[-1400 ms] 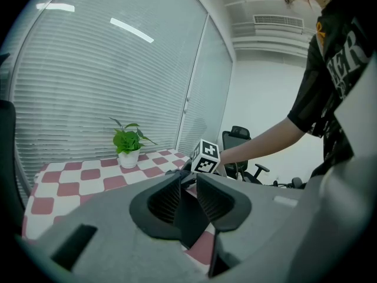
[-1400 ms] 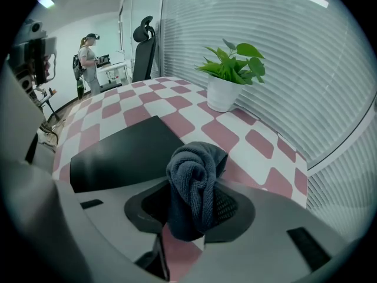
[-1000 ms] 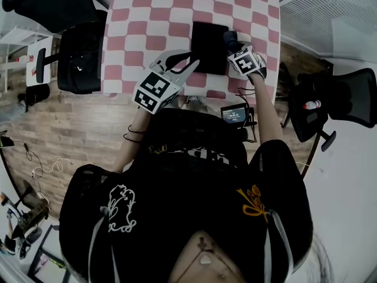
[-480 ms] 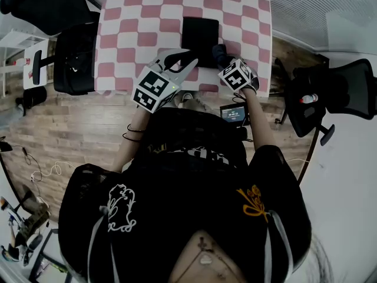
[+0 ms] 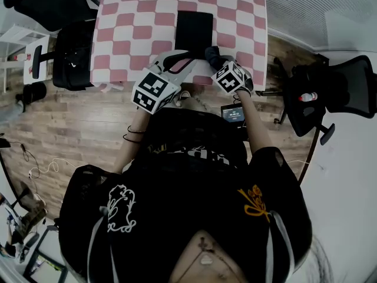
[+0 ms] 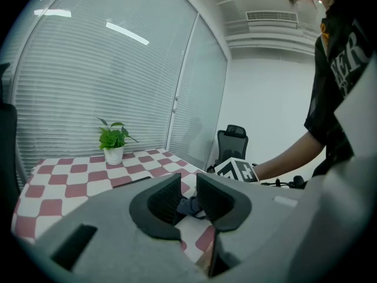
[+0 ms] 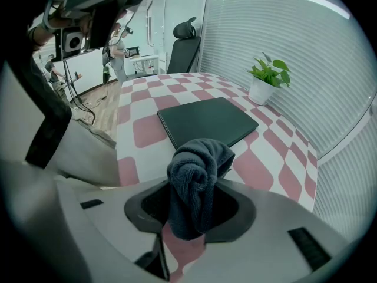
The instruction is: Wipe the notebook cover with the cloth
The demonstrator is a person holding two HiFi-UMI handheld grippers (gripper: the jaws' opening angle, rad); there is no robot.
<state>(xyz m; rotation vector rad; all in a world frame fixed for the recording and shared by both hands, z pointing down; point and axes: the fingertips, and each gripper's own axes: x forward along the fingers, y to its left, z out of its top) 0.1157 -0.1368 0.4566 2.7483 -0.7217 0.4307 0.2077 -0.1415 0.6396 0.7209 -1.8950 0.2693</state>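
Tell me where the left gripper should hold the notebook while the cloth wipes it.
Probably the near left corner of the notebook, approached low from the front: it lies flat and thin, so only an edge fits the open left gripper, leaving the cover free for the cloth.

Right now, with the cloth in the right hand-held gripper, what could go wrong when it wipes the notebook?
1. The cloth is bunched in the right hand-held gripper; if pressed low, the hard jaws might scrape the notebook cover.
2. The left hand-held gripper is open and not holding the notebook, so nothing steadies it; it may slide toward the plant pot.
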